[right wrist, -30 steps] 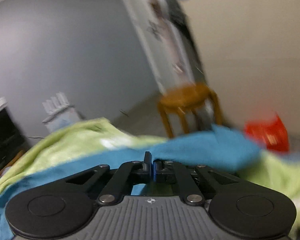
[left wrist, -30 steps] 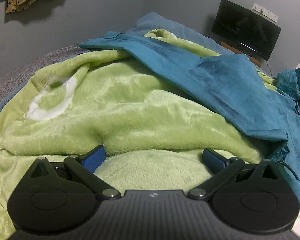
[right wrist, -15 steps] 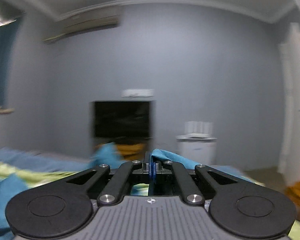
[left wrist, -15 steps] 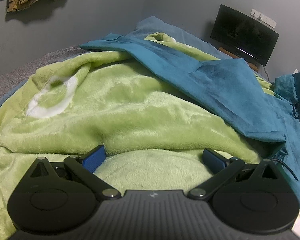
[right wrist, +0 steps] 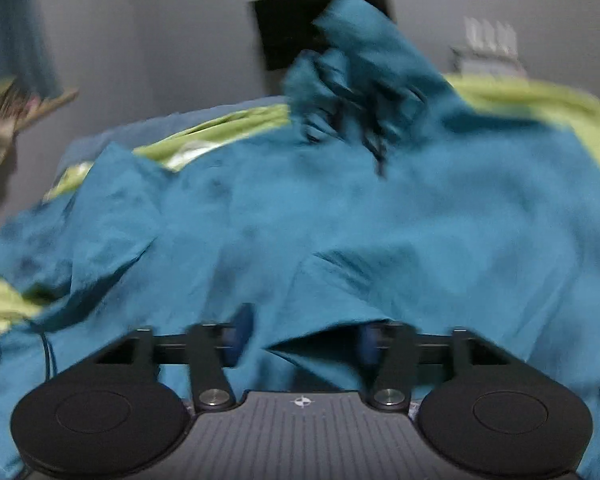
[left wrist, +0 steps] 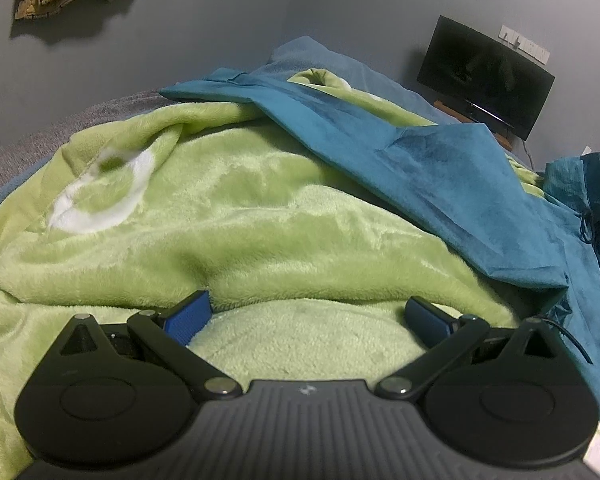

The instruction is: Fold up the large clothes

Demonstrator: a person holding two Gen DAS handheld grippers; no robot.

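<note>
**Teal garment loose on the bed, both claws apart**

Teal garment (right wrist: pixel 340 216): spread directly ahead of the right claw (right wrist: pixel 300 340), its near hem drooping between the two blue pads; bunched hood or collar with dark drawstrings further ahead. It lies on a lime-green fleece blanket (left wrist: pixel 236 216) covering the bed.

Right claw: jaws have just been opening. Cloth sits between the pads, but none looks pinched; view is motion-blurred.

Left claw (left wrist: pixel 308 316): jaws wide apart, pads resting down in the fleece, nothing clamped. Teal sleeve or panel (left wrist: pixel 452 184) lies ahead and to its right, apart from the pads.

Handling, as judged: thin woven cloth, light, limp, holds no shape; should slide easily over the plush. Fleece beneath is thick and soft, easily caught by mistake.

Where to grip: hem corner or sleeve edge, single layer, clear of the drawstrings.
</note>
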